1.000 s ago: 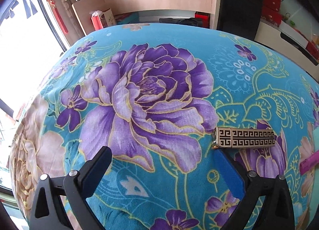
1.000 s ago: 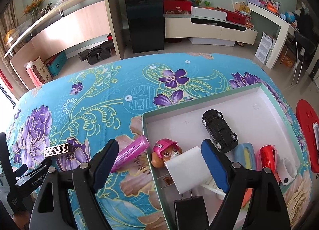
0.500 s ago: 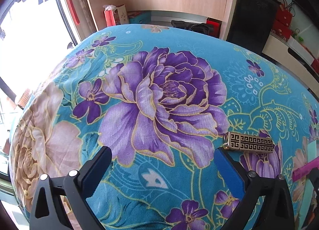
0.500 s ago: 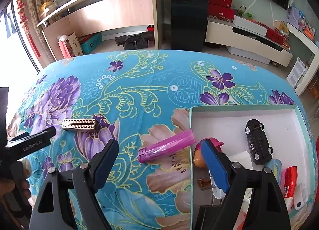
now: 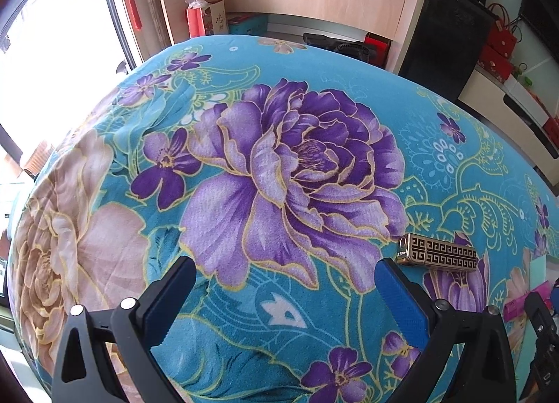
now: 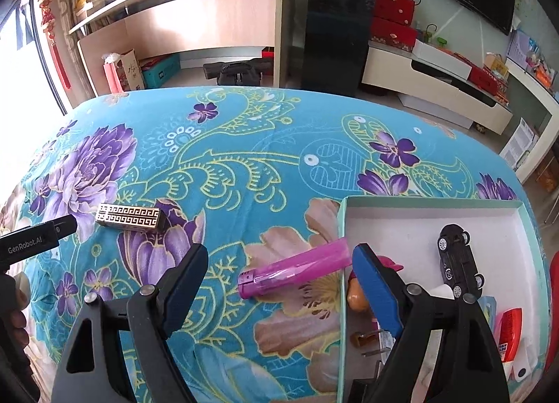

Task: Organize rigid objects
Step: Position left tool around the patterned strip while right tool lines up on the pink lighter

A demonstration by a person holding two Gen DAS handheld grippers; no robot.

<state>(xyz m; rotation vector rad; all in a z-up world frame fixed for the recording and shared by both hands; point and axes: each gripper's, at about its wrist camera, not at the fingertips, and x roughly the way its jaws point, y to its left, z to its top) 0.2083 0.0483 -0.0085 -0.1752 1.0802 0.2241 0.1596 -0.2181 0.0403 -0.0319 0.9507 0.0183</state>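
A pink lighter (image 6: pixel 293 273) lies on the flowered cloth, its far end at the rim of the white tray (image 6: pixel 401 228). My right gripper (image 6: pixel 279 259) hangs open over it, a finger on each side, and neither pad presses on it. A gold box with a black key pattern (image 5: pixel 438 256) (image 6: pixel 127 218) lies further left. My left gripper (image 5: pixel 283 280) is open and empty, and the gold box sits just past its right finger. The pink lighter (image 5: pixel 520 305) also shows at the right edge of the left wrist view.
The tray holds a black toy car (image 6: pixel 457 263), a pink-capped toy figure (image 6: pixel 360 284) half hidden by my finger, a red bottle (image 6: pixel 510 333) and other small items. One left gripper finger (image 6: pixel 38 240) and a hand (image 6: pixel 17 315) show at the left. The blue cloth (image 6: pixel 244 158) drops off at its far edge.
My right gripper has moved left, from over the tray to over the pink lighter, and has rolled. The left gripper has shifted a little, and the gold box now lies further to its right.
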